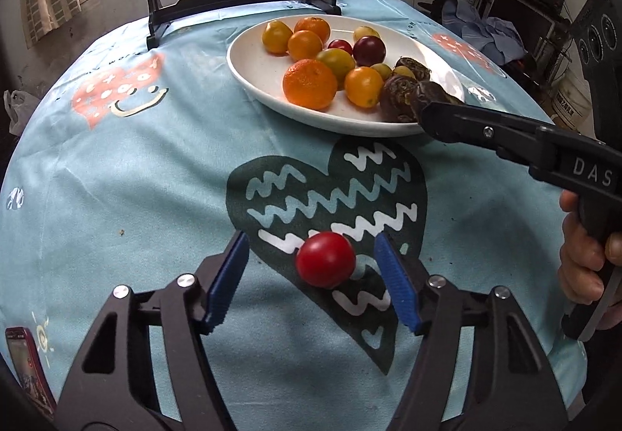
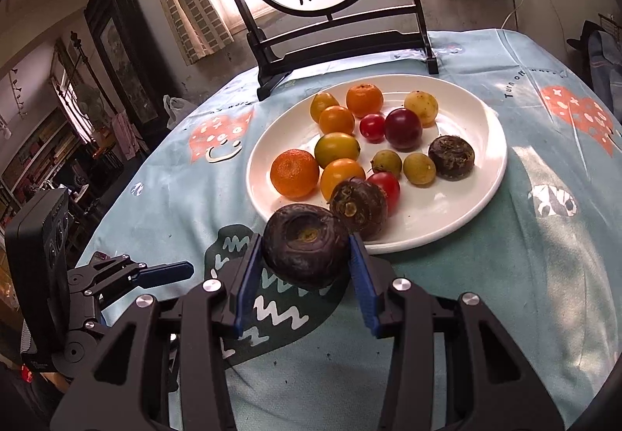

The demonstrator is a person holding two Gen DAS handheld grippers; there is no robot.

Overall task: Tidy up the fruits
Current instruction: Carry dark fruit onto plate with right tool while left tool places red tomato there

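Right wrist view: the right gripper (image 2: 307, 260) fingers pinch a dark water chestnut (image 2: 305, 250) at the white plate's (image 2: 482, 197) 7 o'clock rim, likely to set it beside the fruit gathered there. Left wrist view: the left gripper (image 1: 313, 271) fingers are spread around a red cherry tomato (image 1: 325, 259) lying alone on the blue-clothed surface (image 1: 155, 178), at 6 o'clock from the plate, seemingly the next pick.

The left gripper (image 1: 311, 275) hangs low with its blue pads (image 1: 229, 281) spread wide apart, while the right gripper (image 2: 305, 271), gripped by a bare hand (image 1: 583, 260), has both pads pressed against something.
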